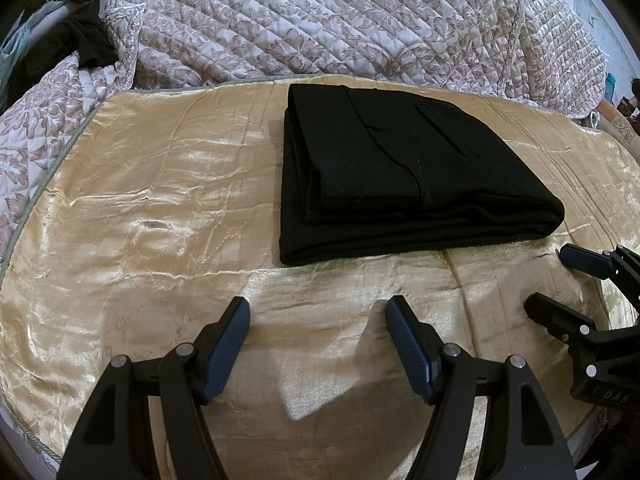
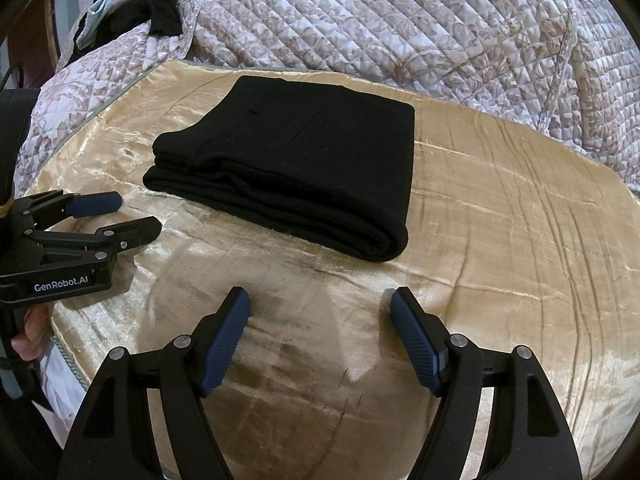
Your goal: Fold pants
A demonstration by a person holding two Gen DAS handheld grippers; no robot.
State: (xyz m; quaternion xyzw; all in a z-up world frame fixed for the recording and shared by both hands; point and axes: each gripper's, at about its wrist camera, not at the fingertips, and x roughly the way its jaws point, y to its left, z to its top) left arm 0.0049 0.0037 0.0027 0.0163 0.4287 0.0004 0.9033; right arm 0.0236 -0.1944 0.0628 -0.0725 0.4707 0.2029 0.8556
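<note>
The black pants point(image 1: 400, 172) lie folded in a thick rectangular stack on the gold satin cover point(image 1: 160, 220). They also show in the right wrist view point(image 2: 296, 168). My left gripper point(image 1: 318, 312) is open and empty, just short of the stack's near edge. It also shows at the left of the right wrist view point(image 2: 138, 212). My right gripper point(image 2: 320, 308) is open and empty, near the stack's front right corner. It also shows at the right edge of the left wrist view point(image 1: 548, 276).
A quilted floral bedspread point(image 1: 320, 20) is bunched behind the gold cover. Dark clothes point(image 1: 80, 40) lie at the far left on it. The cover's piped edge point(image 1: 52, 168) curves along the left side.
</note>
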